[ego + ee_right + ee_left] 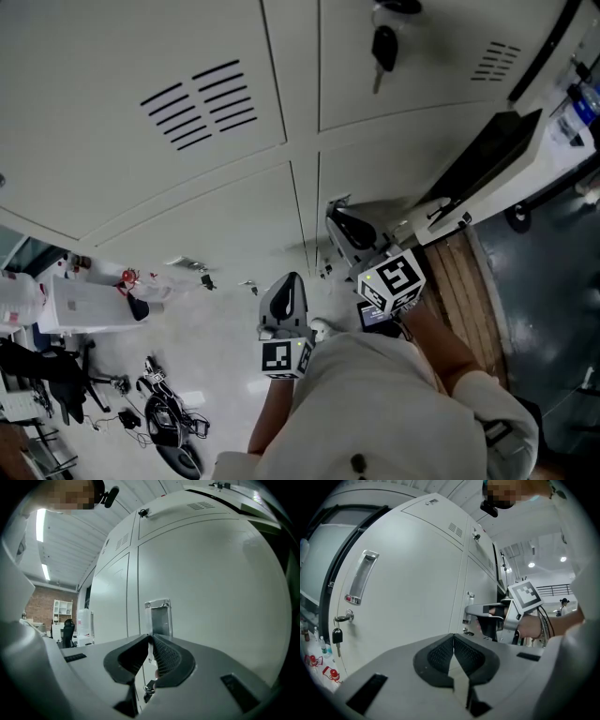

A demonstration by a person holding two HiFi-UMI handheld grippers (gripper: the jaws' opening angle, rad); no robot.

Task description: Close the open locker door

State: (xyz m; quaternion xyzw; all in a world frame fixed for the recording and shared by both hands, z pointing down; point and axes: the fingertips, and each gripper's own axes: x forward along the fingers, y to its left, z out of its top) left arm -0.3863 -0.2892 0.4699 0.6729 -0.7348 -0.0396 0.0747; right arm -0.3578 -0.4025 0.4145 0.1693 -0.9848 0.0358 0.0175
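Nearest the lens, the left gripper point(453, 641) is seen clenched, its pads pressed together on nothing and held apart from the lockers. The right gripper point(150, 641) is likewise closed at the tips, with no object grasped. It is pointed at the locker door point(211, 588), its tips set just beside the recessed handle point(159, 618). A key point(148, 686) is glimpsed below the handle, beyond the pads. The door is seen almost flush with its neighbours.
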